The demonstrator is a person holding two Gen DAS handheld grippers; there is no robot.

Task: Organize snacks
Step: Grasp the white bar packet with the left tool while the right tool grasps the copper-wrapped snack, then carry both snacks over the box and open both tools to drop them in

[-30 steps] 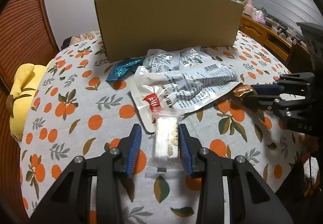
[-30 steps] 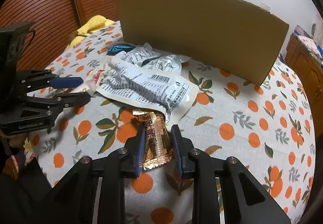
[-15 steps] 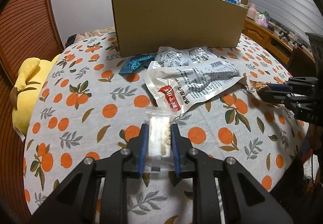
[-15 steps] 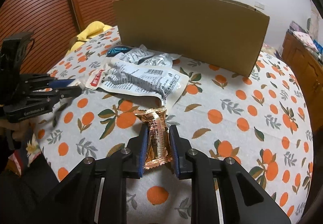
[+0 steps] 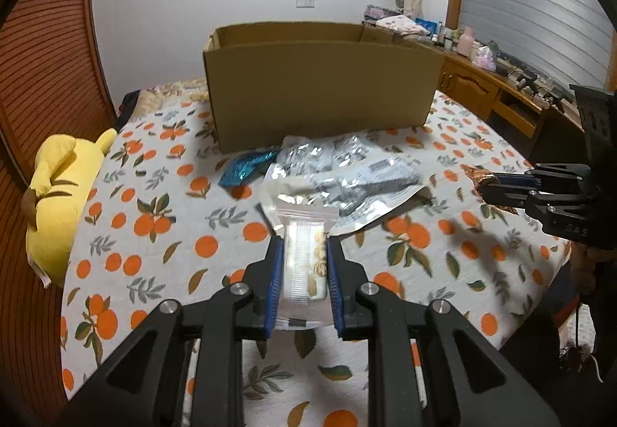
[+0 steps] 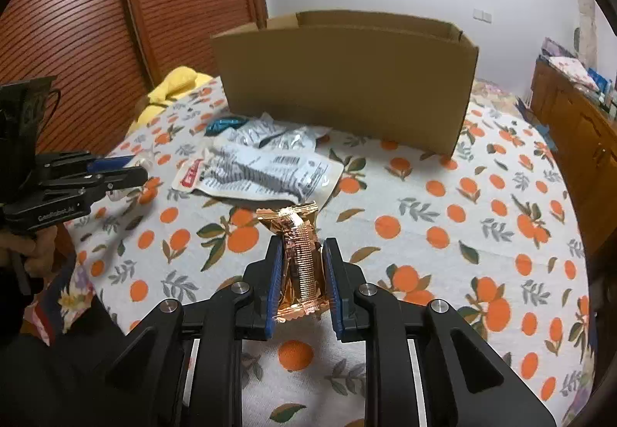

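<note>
- Now mid-carry: left gripper [image 5: 304, 273] clenched on clear-wrapped snack [image 5: 304, 257], right gripper [image 6: 302, 274] on copper foil snack [image 6: 299, 257], both held above tablecloth [image 6: 443, 234].
- Next: over near wall of cardboard box [image 5: 320, 88], then release inside; box interior prob. empty, can't see.
- Vs 1 s ago: both packs lifted off cloth, left jaws tightened.

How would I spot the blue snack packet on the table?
Find the open cardboard box on the orange-print tablecloth. At its near left corner lies the blue packet, beside silvery grey pouches. It is the only shiny teal-blue wrapper there.
</note>
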